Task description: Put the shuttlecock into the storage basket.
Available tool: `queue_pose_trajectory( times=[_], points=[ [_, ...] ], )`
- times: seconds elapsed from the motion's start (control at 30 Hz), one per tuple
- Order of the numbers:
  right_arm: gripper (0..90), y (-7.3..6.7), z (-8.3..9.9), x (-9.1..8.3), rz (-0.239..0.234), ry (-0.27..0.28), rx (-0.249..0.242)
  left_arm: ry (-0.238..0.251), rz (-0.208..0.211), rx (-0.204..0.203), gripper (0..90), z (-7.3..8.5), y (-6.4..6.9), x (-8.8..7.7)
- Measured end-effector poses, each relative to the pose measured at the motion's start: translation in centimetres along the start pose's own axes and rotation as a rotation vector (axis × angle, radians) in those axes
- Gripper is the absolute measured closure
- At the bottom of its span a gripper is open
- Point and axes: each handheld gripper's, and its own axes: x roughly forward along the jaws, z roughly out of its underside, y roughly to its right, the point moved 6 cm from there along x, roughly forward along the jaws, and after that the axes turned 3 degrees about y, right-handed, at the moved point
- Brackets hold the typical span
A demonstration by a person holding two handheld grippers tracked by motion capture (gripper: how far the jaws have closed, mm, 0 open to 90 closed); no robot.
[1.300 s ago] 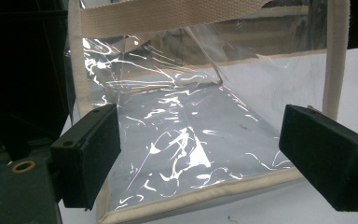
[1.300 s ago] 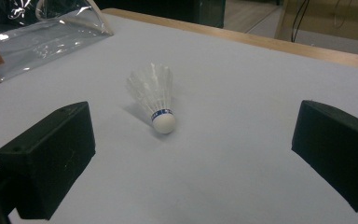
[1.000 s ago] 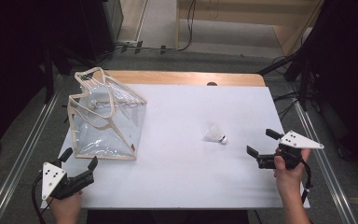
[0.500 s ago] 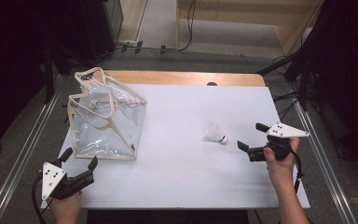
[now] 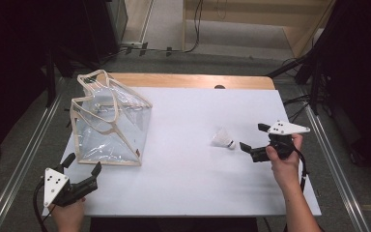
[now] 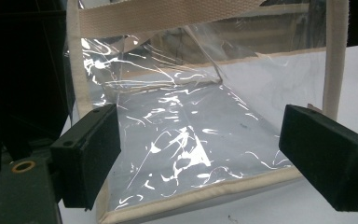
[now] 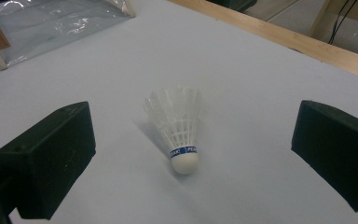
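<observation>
Light, crushable shuttlecock (image 7: 177, 128) between wide-open, empty right gripper (image 7: 193, 154); best pinched at cork; left gripper (image 6: 205, 158) likewise open, empty.

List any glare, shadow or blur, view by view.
Left gripper view: bright white glare streaks across the clear bag. Right gripper view: the shuttlecock is fairly sharp with a faint shadow at its left; the jaws nearest the lens look soft. High view: evenly lit white table, dark surroundings.

White table (image 5: 193, 183), wooden edge (image 5: 183, 80), floor cables (image 5: 164, 48)
</observation>
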Motion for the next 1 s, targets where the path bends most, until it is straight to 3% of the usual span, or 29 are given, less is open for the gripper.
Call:
queue_pose_trajectory(
  times=[0.43,1.0],
  points=[
    [0.0,-0.5,-1.0,1.8,-0.034,-0.039,-0.032,0.002,0.000,-0.003,13.3,0.0,0.0,0.0],
    [0.0,-0.8,0.2,4.4,-0.091,-0.167,-0.055,0.000,-0.001,0.002,13.3,0.0,0.0,0.0]
  ],
)
